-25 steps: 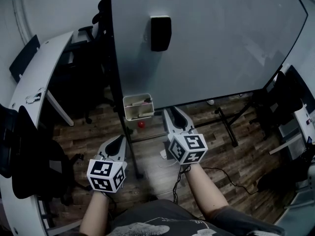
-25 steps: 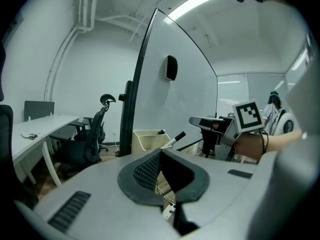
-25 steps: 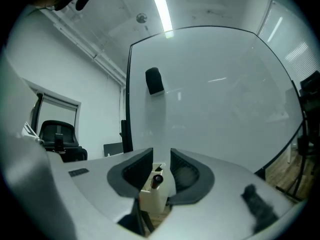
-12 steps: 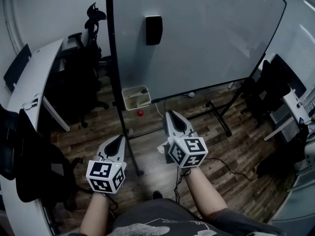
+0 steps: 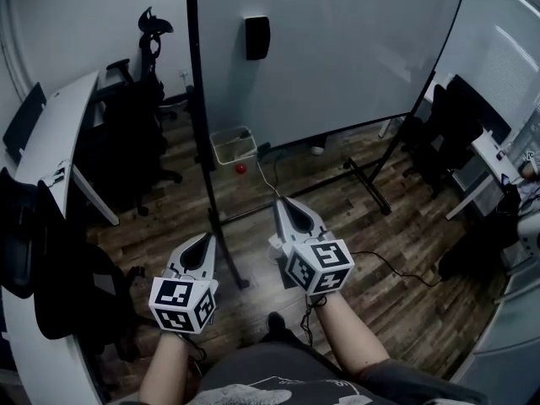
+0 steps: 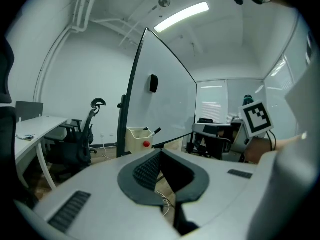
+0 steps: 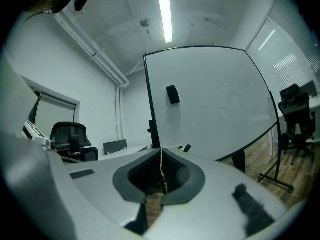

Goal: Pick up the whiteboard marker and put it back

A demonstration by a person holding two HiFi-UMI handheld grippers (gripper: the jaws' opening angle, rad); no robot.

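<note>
A black-capped whiteboard marker (image 6: 155, 131) stands in the cream bin (image 5: 233, 146) hung at the lower left corner of the whiteboard (image 5: 329, 57); its tip also shows in the right gripper view as a marker (image 7: 187, 147). A red ball (image 5: 241, 169) hangs under the bin. Both grippers are held over the wooden floor, well short of the board. My left gripper (image 5: 205, 240) is shut and empty, its tips together (image 6: 160, 152). My right gripper (image 5: 281, 202) is closing, jaws nearly touching with nothing between them (image 7: 161, 152).
A black eraser (image 5: 257, 37) sticks high on the board. The board's black stand legs (image 5: 371, 191) spread over the floor, with a cable (image 5: 390, 266) trailing nearby. A white desk (image 5: 52, 142) and dark office chairs (image 5: 139, 125) stand at the left, more chairs (image 5: 456, 133) at the right.
Both grippers have drawn back from the whiteboard, which now looks smaller and farther. The right gripper's jaws have come together; the left stays shut.
</note>
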